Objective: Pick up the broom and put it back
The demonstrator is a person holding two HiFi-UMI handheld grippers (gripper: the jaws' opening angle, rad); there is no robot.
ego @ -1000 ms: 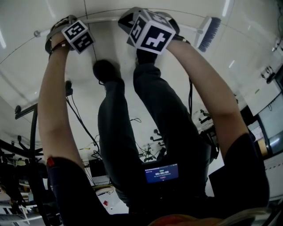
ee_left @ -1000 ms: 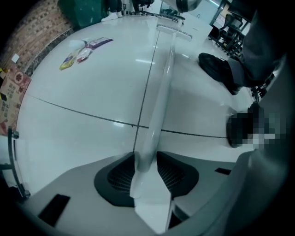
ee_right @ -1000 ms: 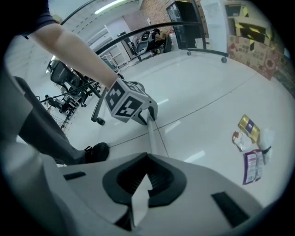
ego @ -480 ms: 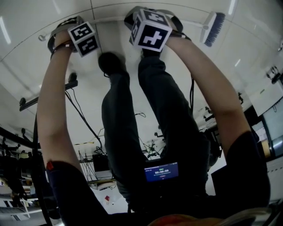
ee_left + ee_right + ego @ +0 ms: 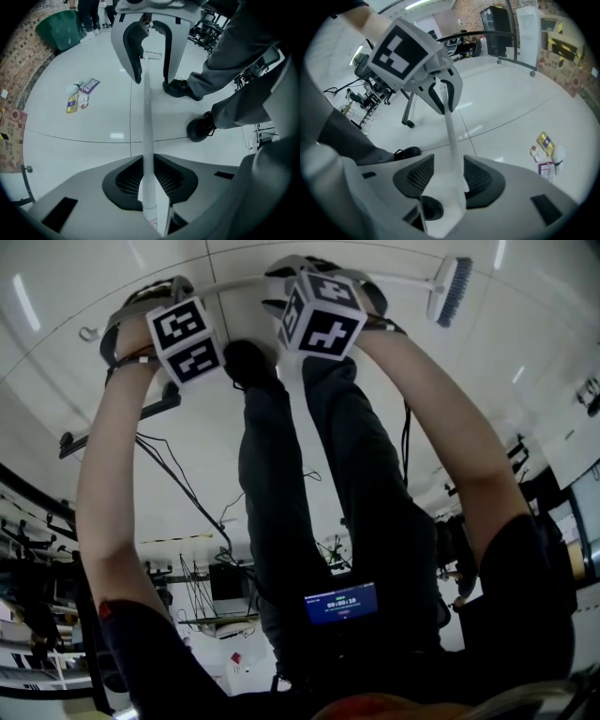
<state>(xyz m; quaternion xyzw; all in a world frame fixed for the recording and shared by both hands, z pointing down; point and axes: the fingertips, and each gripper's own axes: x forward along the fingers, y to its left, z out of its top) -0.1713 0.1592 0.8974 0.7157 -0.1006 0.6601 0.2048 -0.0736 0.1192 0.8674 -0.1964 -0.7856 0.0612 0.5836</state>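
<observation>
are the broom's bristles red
No, the broom has blue bristles at its head in the head view.

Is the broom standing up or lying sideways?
Lying sideways. In the head view the broom stretches across from left to right, with its bristles at the right end, not pointing down.

Left tool (image 5: 149, 161): just closed, clamped on broom (image 5: 448, 289).
Right tool (image 5: 451, 176): just opened, broom between jaws.
Arms (image 5: 108, 484): both reach down.
</observation>
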